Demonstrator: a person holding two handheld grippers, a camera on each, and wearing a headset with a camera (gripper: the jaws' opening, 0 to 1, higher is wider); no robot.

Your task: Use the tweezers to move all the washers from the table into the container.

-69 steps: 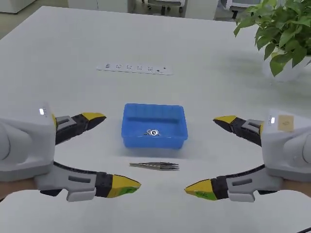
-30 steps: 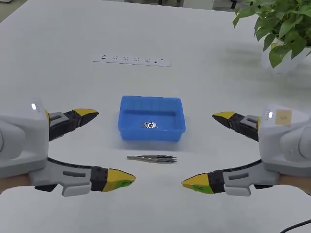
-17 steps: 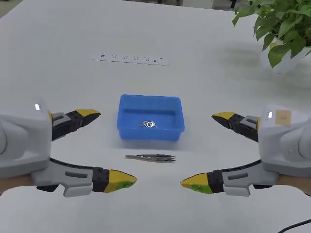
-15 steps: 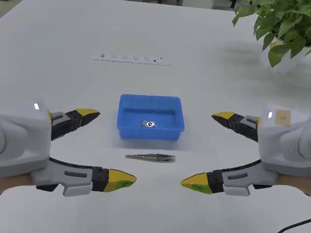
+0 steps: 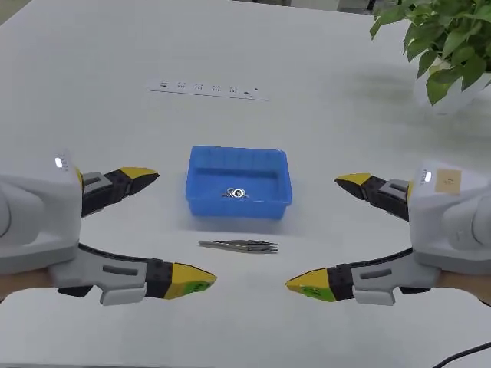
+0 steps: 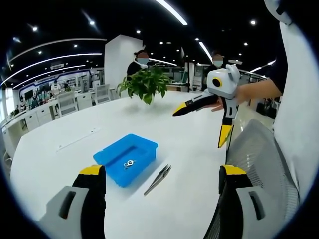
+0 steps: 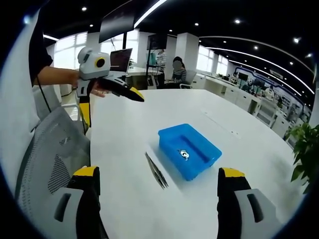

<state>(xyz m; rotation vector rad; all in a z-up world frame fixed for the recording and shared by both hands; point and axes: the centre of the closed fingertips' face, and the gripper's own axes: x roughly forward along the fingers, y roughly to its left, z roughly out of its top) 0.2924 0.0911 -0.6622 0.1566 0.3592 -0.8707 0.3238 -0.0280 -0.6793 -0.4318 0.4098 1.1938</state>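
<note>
Left tongs (image 5: 178, 226) and right tongs (image 5: 321, 233) are held wide and empty, flanking the tweezers (image 5: 239, 245), laid on the counter (image 5: 307, 92) just beside the container (image 5: 238, 208). Washers (image 5: 237, 194) are seen inside it; strays should be sought first, then the tweezers gripped.

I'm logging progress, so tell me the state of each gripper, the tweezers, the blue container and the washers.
left gripper: open, holding nothing
right gripper: open, holding nothing
tweezers: lying flat on the table in front of the container, not gripped
blue container: upright, uncovered, washers inside
washers: clustered on the container's floor
</note>
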